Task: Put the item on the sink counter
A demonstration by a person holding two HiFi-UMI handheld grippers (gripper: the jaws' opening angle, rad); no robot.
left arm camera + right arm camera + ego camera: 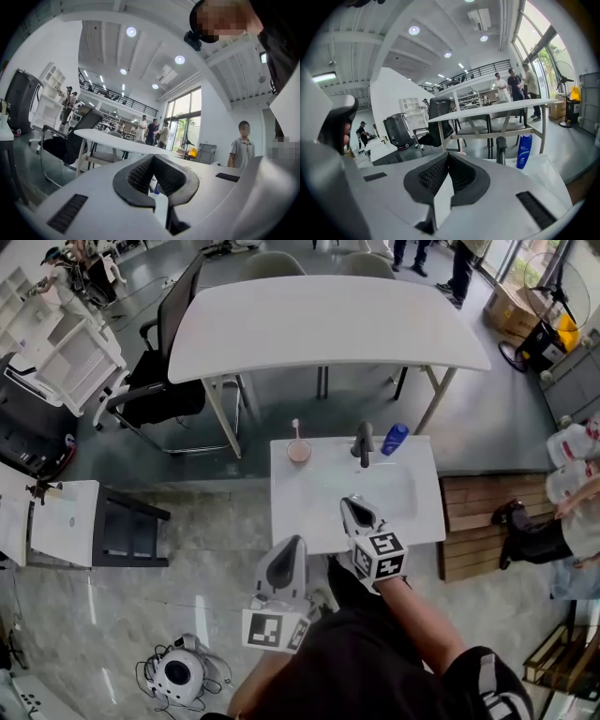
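Head view steep down; gripper views level; all share white table [328, 329].

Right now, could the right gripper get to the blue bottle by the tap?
Probably yes: the right gripper hangs over the basin, the blue bottle stands beyond, with only the faucet beside the path.

A large white table with a curved top [328, 324] stands on slim white legs, a black office chair [164, 381] tucked at its left end. Further left are a white open shelf unit [56, 352] and a bulky black machine [28, 432]. A slatted wooden bench [478, 512] lies at the right, with dark shoes on it. On the pale marbled floor [187, 606] sits a round white device [178, 673] – cables coiled about it. A brown cardboard box [506, 306] rests far right, near a standing fan [553, 277]. People stand beyond the table [515, 84].
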